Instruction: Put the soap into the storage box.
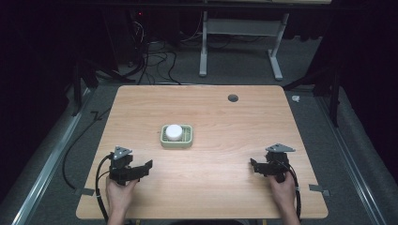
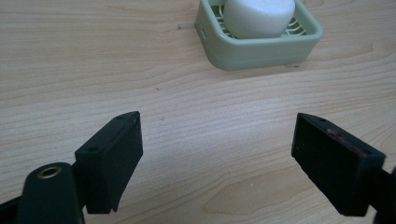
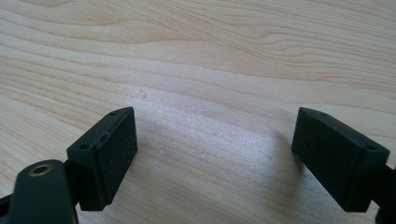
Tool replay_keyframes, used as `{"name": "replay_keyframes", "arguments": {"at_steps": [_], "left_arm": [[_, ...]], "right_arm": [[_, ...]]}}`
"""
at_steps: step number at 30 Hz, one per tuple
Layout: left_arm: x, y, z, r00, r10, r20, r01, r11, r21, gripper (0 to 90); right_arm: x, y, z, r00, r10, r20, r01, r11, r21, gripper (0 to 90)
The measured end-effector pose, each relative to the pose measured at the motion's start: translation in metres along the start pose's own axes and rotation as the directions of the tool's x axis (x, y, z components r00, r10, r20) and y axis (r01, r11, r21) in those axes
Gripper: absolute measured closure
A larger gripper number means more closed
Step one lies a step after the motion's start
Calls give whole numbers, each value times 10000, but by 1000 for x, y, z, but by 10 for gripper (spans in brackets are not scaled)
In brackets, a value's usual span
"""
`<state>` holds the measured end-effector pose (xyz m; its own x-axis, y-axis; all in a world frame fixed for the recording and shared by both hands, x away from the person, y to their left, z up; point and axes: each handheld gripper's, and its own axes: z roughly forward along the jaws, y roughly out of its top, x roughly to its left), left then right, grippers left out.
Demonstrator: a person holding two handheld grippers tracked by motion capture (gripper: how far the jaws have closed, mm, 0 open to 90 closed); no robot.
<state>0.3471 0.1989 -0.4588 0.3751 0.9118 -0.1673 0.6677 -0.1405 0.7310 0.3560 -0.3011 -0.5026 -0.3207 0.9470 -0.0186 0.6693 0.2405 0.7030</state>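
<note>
**Two hand-held grippers at rest before a soap dish on a wooden worktop**

High view: a light wooden worktop carries a pale green slatted soap dish just left of frame centre, with a round white soap bar lying in it. The left gripper, at lower left of the frame, is held in the person's left hand; the right gripper, at lower right, is held in the right hand. Both sit well apart from the dish. A dark round grommet marks the worktop's upper right.

Left gripper view: the jaws stand wide apart, holding nothing, with bare wood between them; the dish and soap bar appear at top, right of centre.

Right gripper view: the jaws are likewise spread wide and empty, over bare wood grain.
</note>
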Motion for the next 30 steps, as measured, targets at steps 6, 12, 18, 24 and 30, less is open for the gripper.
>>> {"name": "replay_keyframes", "arguments": {"at_steps": [6, 12, 18, 24, 30], "left_arm": [[-1, -3, 5, 10000, 10, -53, -9, 9999, 117, 171], [-3, -7, 11, 9999, 40, -111, -37, 9996, 273, 170], [-5, -12, 18, 9999, 57, -158, -49, 9989, 467, 170], [-8, -17, 27, 9991, 247, -347, -222, 9971, 728, 170], [-9, -20, 33, 9982, 316, -508, -279, 9970, 729, 170]], "right_arm": [[0, 0, 0, 10000, 2, 3, -2, 10000, -10, 151], [0, 0, 0, 10000, 4, 3, -4, 10000, 0, 151], [0, 0, 0, 10000, 3, -2, -3, 10000, -8, 151], [0, 0, 0, 10000, 0, 1, 0, 10000, -7, 151], [0, 0, 0, 10000, 4, -1, -4, 10000, -8, 151]]}}
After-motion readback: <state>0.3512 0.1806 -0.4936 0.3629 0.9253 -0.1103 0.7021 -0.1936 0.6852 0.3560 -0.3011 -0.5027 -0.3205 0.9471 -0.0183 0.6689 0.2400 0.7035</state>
